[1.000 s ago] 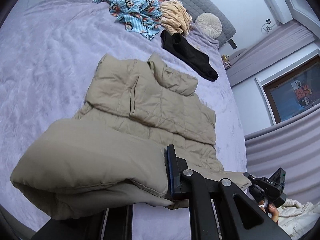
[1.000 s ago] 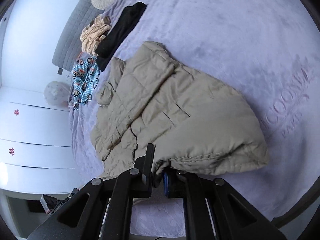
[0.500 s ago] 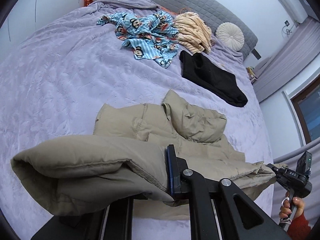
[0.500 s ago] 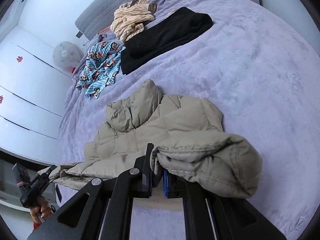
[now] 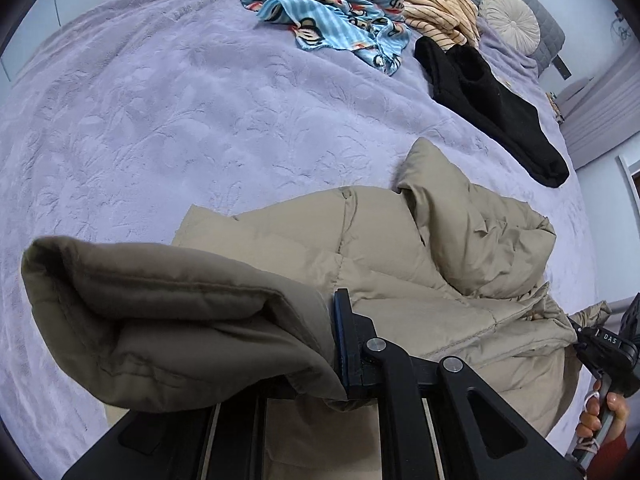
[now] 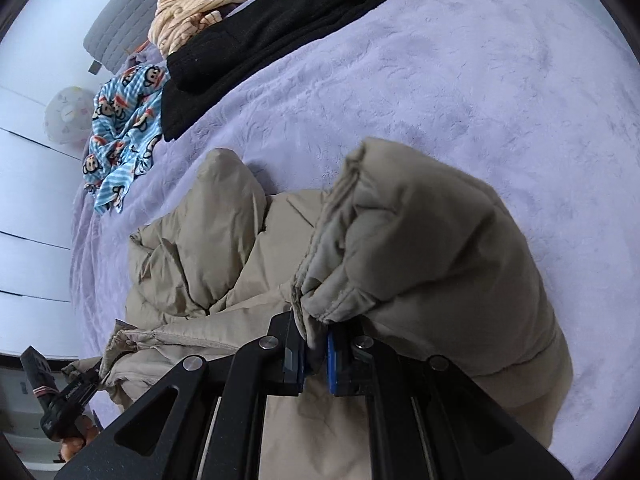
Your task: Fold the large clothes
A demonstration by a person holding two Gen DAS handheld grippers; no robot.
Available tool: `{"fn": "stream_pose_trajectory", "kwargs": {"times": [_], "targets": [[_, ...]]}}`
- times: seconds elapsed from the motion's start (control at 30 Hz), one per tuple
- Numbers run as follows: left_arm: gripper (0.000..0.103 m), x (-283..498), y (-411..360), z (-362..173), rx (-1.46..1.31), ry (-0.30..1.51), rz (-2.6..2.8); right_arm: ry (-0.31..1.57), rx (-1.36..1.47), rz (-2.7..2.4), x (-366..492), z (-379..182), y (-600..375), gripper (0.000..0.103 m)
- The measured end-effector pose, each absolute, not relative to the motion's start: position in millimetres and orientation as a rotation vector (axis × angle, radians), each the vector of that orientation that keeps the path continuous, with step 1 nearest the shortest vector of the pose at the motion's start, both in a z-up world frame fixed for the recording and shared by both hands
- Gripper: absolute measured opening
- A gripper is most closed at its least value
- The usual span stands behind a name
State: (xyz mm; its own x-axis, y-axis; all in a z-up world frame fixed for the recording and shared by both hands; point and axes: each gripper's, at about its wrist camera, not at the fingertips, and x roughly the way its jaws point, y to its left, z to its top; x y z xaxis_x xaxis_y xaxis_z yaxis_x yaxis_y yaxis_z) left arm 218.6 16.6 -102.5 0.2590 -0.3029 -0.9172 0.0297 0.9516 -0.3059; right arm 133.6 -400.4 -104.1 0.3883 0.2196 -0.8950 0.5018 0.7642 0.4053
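Beige puffer jacket (image 5: 420, 264) lies on the lavender bed (image 5: 160, 120), collar end toward the headboard (image 6: 116, 36), hem end lifted at the near edge; long axis runs from near edge toward the headboard.

Left tool (image 5: 340, 344): clenched on a thick folded hem corner, which bulges out to its left. Right tool (image 6: 314, 354): clenched on the other bunched hem corner, fabric ballooning to its right.

Left view only: round cream cushion (image 5: 509, 22), right hand (image 5: 608, 412) on its handle. Right view only: white cabinet fronts (image 6: 28, 216), the left tool seen from outside at lower left.

Monkey-print blue garment (image 5: 320, 4), striped tan garment (image 5: 436, 4) and black garment (image 5: 492, 100) lie beyond the collar. Open bedspread left of the jacket in the left view, right of it in the right view.
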Motion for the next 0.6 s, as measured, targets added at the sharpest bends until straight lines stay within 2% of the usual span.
{"fn": "stream_pose_trajectory", "kwargs": {"times": [0.13,0.27,0.43,0.5,0.53,0.6], "targets": [[0.014,216.6,23.6,-89.8,-0.269,1.287,-0.234,1.170,0.744,-0.201,138.8,-106.4,-403.7,0.008],[0.019,207.1,30.1,-66.5,-0.246,1.252,-0.278,1.164,0.694,-0.135,144.3,-89.3,-401.1,0.010],[0.019,195.8,17.0,-57.4,-0.096,1.201,-0.304,1.151,0.665,-0.084,139.7,-72.3,-401.4,0.012],[0.019,197.7,11.8,-62.6,-0.077,1.211,-0.291,1.159,0.675,-0.080,138.5,-74.5,-402.8,0.015],[0.019,199.6,10.3,-65.8,-0.083,1.215,-0.286,1.164,0.685,-0.083,138.2,-77.1,-403.9,0.021],[0.020,203.8,9.4,-71.4,-0.102,1.218,-0.283,1.164,0.719,-0.095,137.4,-83.1,-407.2,0.039]]}}
